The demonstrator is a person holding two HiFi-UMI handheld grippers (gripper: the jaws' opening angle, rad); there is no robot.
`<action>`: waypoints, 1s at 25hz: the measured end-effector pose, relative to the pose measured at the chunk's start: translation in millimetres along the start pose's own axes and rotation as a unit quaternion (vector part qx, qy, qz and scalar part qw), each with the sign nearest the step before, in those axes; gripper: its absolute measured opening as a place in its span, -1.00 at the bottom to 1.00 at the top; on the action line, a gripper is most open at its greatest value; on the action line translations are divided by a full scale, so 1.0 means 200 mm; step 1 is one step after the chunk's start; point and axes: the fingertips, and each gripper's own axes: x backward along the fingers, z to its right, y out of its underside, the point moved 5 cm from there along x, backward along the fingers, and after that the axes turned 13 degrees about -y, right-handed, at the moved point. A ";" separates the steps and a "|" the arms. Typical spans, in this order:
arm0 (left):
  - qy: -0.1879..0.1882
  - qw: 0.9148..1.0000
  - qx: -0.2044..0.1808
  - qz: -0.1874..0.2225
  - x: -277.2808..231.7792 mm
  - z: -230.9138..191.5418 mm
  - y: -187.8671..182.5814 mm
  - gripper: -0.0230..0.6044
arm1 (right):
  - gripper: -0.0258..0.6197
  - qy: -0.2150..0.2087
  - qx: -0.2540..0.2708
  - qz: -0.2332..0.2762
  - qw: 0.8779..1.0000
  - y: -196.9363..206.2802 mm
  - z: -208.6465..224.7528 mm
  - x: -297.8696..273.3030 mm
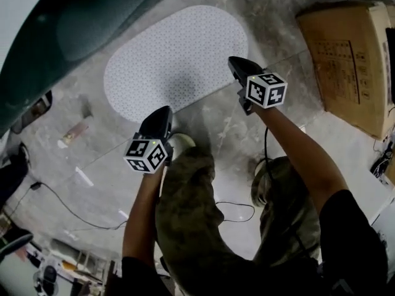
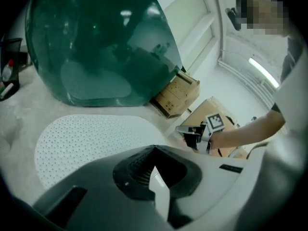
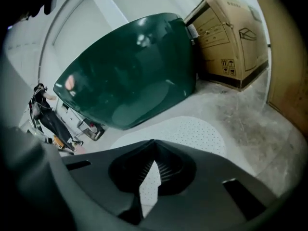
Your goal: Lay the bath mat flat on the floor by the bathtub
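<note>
Your left gripper (image 1: 165,111) and right gripper (image 1: 234,61) both have their jaws pressed together on nothing. They sit near the edge of the white perforated bath mat (image 1: 179,60), which lies flat on the concrete floor (image 1: 259,17) just beside the dark green bathtub (image 1: 55,29). In the right gripper view the cardboard box (image 3: 231,37) shows printed handling symbols, its lettering too small to read, and only the left gripper view shows a smaller carton (image 2: 177,96) by the tub's end.
</note>
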 end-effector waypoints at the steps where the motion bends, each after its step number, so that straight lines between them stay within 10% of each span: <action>1: 0.000 1.000 0.011 0.003 0.05 0.00 -0.06 -0.87 | -0.85 0.002 0.006 -0.012 1.000 -0.01 -0.06 0.02; 25: -0.056 0.996 0.048 0.048 1.44 0.48 -1.02 -0.87 | -0.85 -0.008 0.114 -0.205 0.972 -0.73 -1.61 0.85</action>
